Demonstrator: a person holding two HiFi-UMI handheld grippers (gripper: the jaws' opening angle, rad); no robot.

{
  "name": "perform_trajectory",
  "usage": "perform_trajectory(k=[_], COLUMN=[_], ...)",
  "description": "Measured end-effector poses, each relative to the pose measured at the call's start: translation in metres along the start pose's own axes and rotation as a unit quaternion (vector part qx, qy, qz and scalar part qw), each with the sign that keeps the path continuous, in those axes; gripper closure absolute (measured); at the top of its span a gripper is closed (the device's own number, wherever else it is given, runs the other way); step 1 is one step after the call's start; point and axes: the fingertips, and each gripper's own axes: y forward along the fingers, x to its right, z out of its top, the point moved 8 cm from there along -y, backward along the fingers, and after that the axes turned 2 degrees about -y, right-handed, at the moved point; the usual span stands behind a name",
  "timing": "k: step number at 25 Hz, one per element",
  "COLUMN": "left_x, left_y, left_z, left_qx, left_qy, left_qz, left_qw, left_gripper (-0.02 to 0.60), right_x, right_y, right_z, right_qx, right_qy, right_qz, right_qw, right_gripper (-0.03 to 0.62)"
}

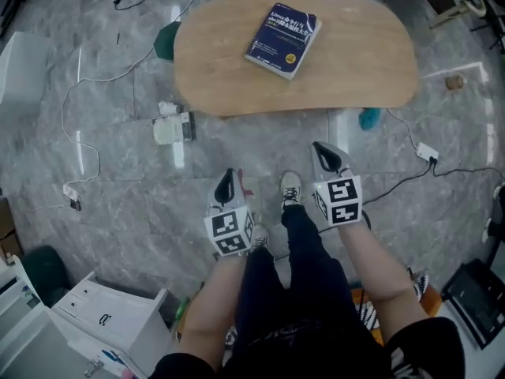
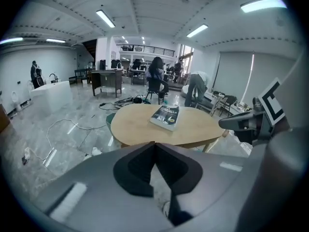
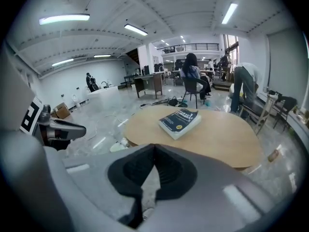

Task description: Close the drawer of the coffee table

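An oval wooden coffee table point(image 1: 355, 61) stands ahead of me with a dark blue book point(image 1: 282, 39) lying on its top. No drawer shows in any view. I hold both grippers up side by side over the floor, short of the table's near edge. The left gripper point(image 1: 227, 181) is shut with nothing in it, and so is the right gripper point(image 1: 326, 158). In the left gripper view the closed jaws point(image 2: 154, 144) point at the table point(image 2: 140, 127) and book point(image 2: 165, 116). The right gripper view shows its jaws point(image 3: 153, 146) closed before the table point(image 3: 227, 139) and book point(image 3: 179, 121).
Cables run over the marble floor, with a white box point(image 1: 172, 127) by the table's near left. A teal object point(image 1: 369, 118) lies at the near right edge. A white drawer cabinet point(image 1: 102, 314) stands at lower left. My shoe point(image 1: 290, 188) is between the grippers. People sit and stand far behind the table.
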Motion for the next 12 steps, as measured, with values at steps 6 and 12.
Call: perform_trajectory(k=[6, 12], left_x=[0.018, 0.012], left_y=[-0.081, -0.164], left_z=[0.045, 0.068], left_qx=[0.007, 0.031], left_qy=[0.024, 0.052], left_qz=[-0.052, -0.086], left_qw=[0.9984, 0.9944], left_gripper=[0.577, 0.577], right_x=[-0.043, -0.101], right_y=[-0.066, -0.131], right_z=[0.05, 0.081], right_qx=[0.029, 0.071], right_qy=[-0.013, -0.016], right_qz=[0.031, 0.033], right_qw=[0.999, 0.997], right_gripper=[0.592, 0.592])
